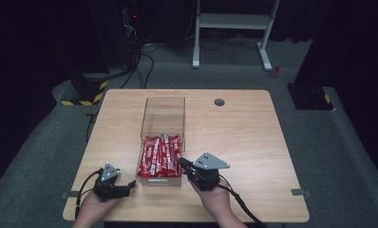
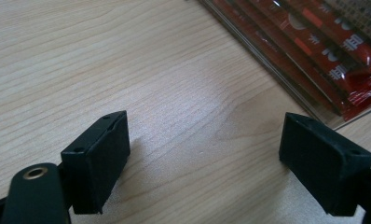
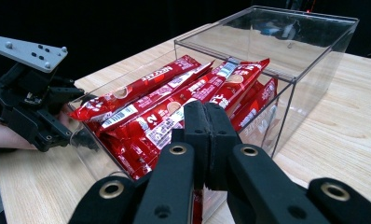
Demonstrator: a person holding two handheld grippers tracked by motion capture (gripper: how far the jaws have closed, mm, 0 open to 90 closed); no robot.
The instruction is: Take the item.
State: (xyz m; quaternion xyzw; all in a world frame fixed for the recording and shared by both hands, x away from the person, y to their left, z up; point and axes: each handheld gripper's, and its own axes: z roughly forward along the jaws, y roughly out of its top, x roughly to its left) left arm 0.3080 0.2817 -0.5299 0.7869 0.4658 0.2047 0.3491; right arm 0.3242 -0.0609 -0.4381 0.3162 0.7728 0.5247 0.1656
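Observation:
A clear plastic box (image 1: 163,114) stands mid-table with its drawer (image 1: 157,181) pulled out toward me. Several red snack bars (image 1: 159,156) lie packed lengthwise in the drawer (image 3: 286,116). My left gripper (image 1: 128,185) rests on the table just left of the drawer's front corner, open, with bare wood between its fingertips (image 2: 204,140). My right gripper (image 1: 182,163) sits at the drawer's front right corner, shut, with nothing visible between its jaws. In the right gripper view its closed tips (image 3: 207,119) point over the red snack bars (image 3: 174,107), and the left gripper (image 3: 34,109) shows beyond the drawer.
The wooden table (image 1: 244,137) has a round cable hole (image 1: 219,102) at the back. Tape marks (image 1: 300,192) sit near its front corners. A white desk frame (image 1: 232,28) and black stands (image 1: 85,88) are on the floor behind.

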